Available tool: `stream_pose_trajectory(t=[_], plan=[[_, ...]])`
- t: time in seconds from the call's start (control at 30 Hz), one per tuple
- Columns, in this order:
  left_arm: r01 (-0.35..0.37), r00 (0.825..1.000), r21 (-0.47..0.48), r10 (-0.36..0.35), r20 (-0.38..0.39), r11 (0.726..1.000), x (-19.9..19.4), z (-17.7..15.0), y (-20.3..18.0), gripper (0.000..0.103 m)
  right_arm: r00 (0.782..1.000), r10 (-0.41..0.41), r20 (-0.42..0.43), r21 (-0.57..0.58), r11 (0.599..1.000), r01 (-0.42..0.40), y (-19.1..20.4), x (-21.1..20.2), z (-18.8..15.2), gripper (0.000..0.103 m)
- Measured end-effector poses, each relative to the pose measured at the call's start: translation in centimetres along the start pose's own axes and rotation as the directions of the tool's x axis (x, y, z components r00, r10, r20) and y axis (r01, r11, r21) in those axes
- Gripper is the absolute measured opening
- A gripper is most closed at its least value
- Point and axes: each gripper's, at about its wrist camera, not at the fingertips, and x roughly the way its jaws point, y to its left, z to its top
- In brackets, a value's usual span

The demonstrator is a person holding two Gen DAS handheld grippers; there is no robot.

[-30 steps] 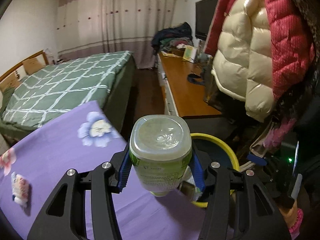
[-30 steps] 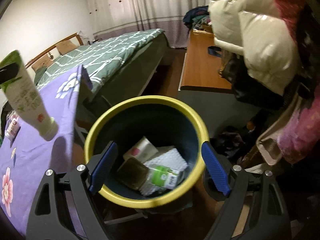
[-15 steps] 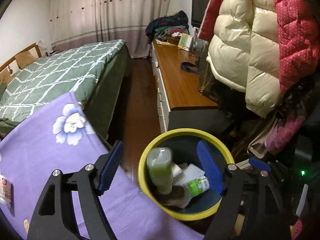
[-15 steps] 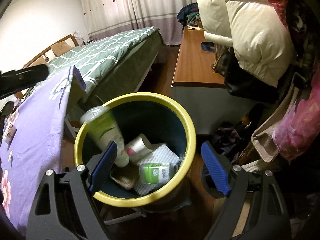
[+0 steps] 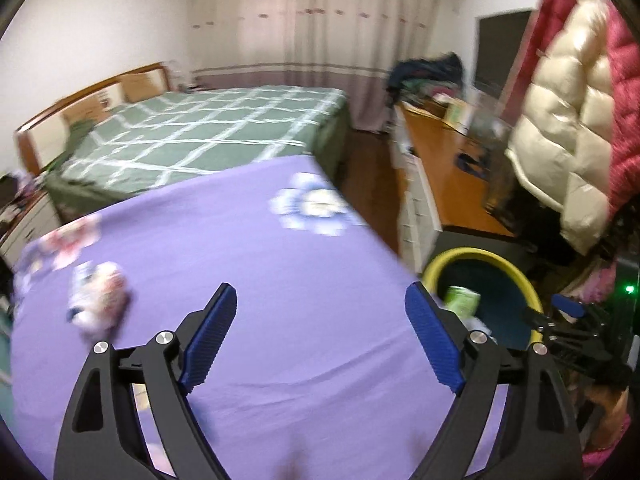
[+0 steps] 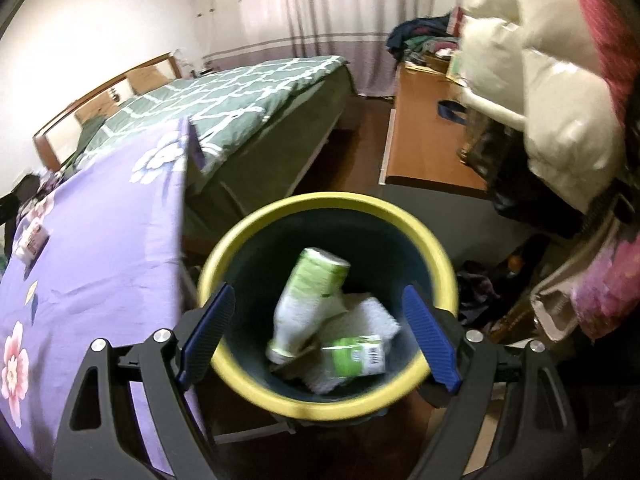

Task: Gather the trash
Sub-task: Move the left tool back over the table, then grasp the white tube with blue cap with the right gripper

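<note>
The dark bin with a yellow rim (image 6: 320,200) stands on the floor beside the purple flowered table (image 6: 100,248). Inside it a white and green bottle (image 6: 312,300) lies tilted on a green-labelled pack (image 6: 356,356) and white tissue (image 6: 372,316). My right gripper (image 6: 319,294) hovers open above the bin's mouth, nothing between its pads. My left gripper (image 5: 321,290) is over the purple table (image 5: 280,264), its jaws opening and empty. A crumpled white and red wrapper (image 5: 98,300) lies on the cloth to its left. The bin (image 5: 480,256) sits at its right, and the bottle (image 5: 462,300) shows inside.
A green checked bed (image 5: 208,132) stands behind the table. A long wooden desk (image 5: 448,176) with clutter runs along the right wall. Puffy cream and red coats (image 5: 568,128) hang over the bin's right side. A flat wrapper (image 6: 34,240) lies on the table's far left.
The left gripper let go of the bottle over the bin and it dropped in. Then the left gripper swung left, back over the purple table, with its jaws wider. The right gripper shifted slightly.
</note>
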Motion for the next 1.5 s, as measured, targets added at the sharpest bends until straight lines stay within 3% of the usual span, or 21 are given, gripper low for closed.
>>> stream_pose_trajectory(t=[0.27,0.47,0.7,0.93,1.1,1.37,1.5], plan=[[-0.170,0.984,-0.156,0.176,0.031,0.973,-4.0,-3.4,12.3,0.088,0.993,0.113,-0.024,-0.127,0.985,-0.115,8.9,0.6,1.3,0.081],[-0.284,0.956,-0.263,0.293,-0.004,0.922,-5.5,-6.7,21.5,0.088,0.977,0.207,-0.055,-0.228,0.950,-0.214,17.0,1.3,2.7,0.081],[-0.378,0.922,-0.354,0.383,-0.060,0.855,-4.8,-9.0,29.6,0.088,0.948,0.303,-0.100,-0.321,0.892,-0.319,26.3,2.0,4.6,0.081],[-0.411,0.909,-0.388,0.402,-0.108,0.825,-2.6,-9.4,33.1,0.088,0.907,0.388,-0.161,-0.395,0.817,-0.420,35.7,3.0,6.5,0.081],[-0.456,0.887,-0.385,0.445,-0.125,0.802,-1.6,-8.8,34.6,0.088,0.886,0.416,-0.204,-0.430,0.775,-0.463,41.1,4.0,7.2,0.081],[-0.501,0.864,-0.397,0.471,-0.179,0.769,0.3,-7.4,37.8,0.088,0.871,0.423,-0.248,-0.482,0.726,-0.490,46.7,5.4,6.9,0.081],[-0.515,0.856,-0.414,0.475,-0.205,0.750,1.3,-7.4,39.5,0.088,0.866,0.413,-0.280,-0.506,0.703,-0.499,49.0,6.4,6.4,0.075]])
